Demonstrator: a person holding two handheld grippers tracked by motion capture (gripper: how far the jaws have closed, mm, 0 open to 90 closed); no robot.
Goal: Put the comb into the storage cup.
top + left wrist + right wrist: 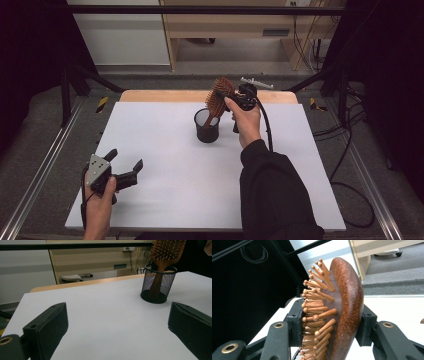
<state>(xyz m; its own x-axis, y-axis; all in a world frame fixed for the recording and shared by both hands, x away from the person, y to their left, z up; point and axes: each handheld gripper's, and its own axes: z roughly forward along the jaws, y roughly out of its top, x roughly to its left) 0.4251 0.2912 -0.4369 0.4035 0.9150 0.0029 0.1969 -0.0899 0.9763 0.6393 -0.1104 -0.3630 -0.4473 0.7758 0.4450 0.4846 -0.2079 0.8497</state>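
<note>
A wooden paddle hairbrush [218,95] stands tilted with its handle down inside a black mesh cup [207,126] near the table's far middle. My right gripper [231,98] is shut on the brush head; in the right gripper view the jaws press the bristle side and the wooden back of the hairbrush [342,307]. My left gripper [125,162] rests open near the front left corner, holding nothing. In the left gripper view the mesh cup [158,283] and the hairbrush [167,251] stand ahead to the right, beyond the wide-apart jaws.
The white table top [165,165] has a wooden strip [160,95] along its far edge. Metal rails [45,165] run along both sides. Cables [345,150] lie on the floor at the right. A wooden cabinet [230,25] stands behind.
</note>
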